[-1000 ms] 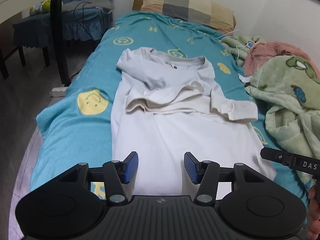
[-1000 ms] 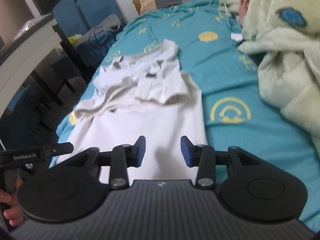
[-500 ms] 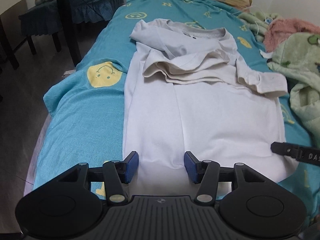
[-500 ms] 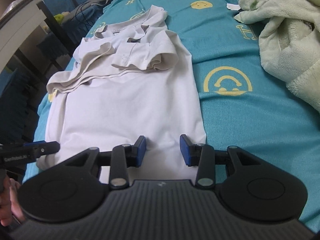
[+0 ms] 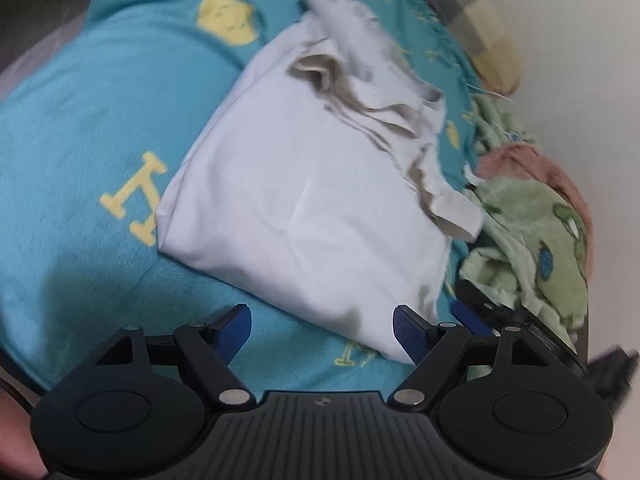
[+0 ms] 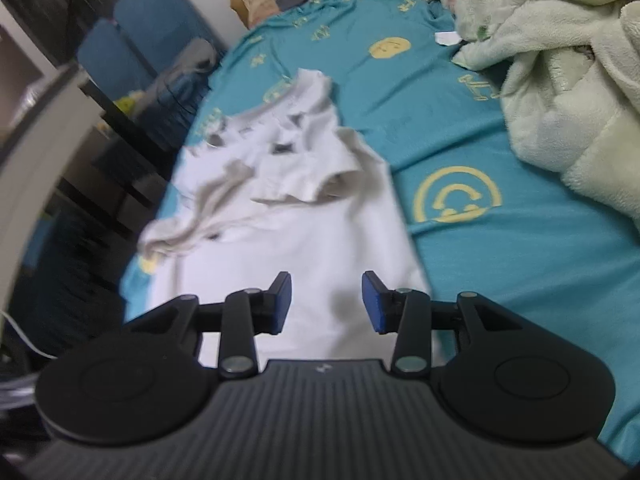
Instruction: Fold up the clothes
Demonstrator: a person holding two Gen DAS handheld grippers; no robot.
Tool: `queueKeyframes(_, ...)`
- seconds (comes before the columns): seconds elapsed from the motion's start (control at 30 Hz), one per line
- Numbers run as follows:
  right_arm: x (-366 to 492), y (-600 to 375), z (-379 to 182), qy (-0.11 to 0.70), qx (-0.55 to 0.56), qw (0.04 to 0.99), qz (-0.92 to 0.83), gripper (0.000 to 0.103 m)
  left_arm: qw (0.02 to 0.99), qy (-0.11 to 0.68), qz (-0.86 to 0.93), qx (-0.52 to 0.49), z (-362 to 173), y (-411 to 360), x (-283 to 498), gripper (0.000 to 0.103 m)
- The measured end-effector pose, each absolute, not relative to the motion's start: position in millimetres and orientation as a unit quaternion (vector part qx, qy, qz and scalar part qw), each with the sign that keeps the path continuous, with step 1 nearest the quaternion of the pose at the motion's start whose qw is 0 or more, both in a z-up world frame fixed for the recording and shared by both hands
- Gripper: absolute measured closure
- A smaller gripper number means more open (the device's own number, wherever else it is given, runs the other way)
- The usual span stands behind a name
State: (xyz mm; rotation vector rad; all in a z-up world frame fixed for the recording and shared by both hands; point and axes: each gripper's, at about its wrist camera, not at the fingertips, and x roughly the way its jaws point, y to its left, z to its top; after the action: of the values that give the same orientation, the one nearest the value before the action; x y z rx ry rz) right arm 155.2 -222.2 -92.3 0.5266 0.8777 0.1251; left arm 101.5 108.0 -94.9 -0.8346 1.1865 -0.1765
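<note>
A white T-shirt [image 5: 312, 184] lies flat on the bed, with both sleeves folded in across its chest. My left gripper [image 5: 320, 316] hovers just above the shirt's near hem and the teal sheet. Its jaws are opening wide and nothing is between the pads. A blue pad [image 5: 464, 313] of the right gripper shows at the hem's right corner. In the right wrist view the T-shirt [image 6: 304, 232] runs away from me. My right gripper [image 6: 326, 294] stands open over the shirt's lower edge, its pads apart from the cloth.
The teal bedsheet [image 5: 80, 128] carries yellow smileys and letters. A green plush blanket [image 6: 560, 80] and a pink blanket [image 5: 532, 164] are heaped along the bed's right side. A checked pillow [image 5: 472, 20] lies at the head. Blue chairs [image 6: 132, 40] and a dark desk stand left of the bed.
The left gripper has rolled, dropped closer to the shirt's hem, and its jaws have spread much wider. The right gripper has tilted a little, with its jaws about as before.
</note>
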Motion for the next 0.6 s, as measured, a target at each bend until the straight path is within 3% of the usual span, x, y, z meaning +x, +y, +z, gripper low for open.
queueKeyframes(0.2, 141.8, -204.8, -92.1, 0.418, 0.378, 0.814, 0.142, 0.06, 0.702, 0.511, -0.025, -0.495, -126.5, 136.8, 108.2, 0.033)
queueKeyframes(0.37, 137.9, -182.7, -131.8, 0.454, 0.515, 0.7, 0.198, 0.06, 0.694, 0.49, 0.0, -0.528, -130.0, 149.4, 104.6, 0.063)
queueKeyframes(0.43, 137.5, -173.3, -143.9, 0.467, 0.531, 0.68, 0.195, 0.047, 0.7, 0.481, 0.001, -0.527, -127.6, 150.5, 105.1, 0.081)
queueKeyframes(0.47, 137.5, -169.3, -148.5, 0.473, 0.532, 0.677, 0.187, 0.036, 0.705, 0.476, 0.0, -0.525, -124.5, 150.8, 105.6, 0.083)
queueKeyframes(0.6, 137.8, -170.1, -165.7, 0.48, 0.569, 0.648, 0.162, 0.033, 0.731, 0.448, -0.015, -0.515, -110.2, 149.1, 107.2, 0.092)
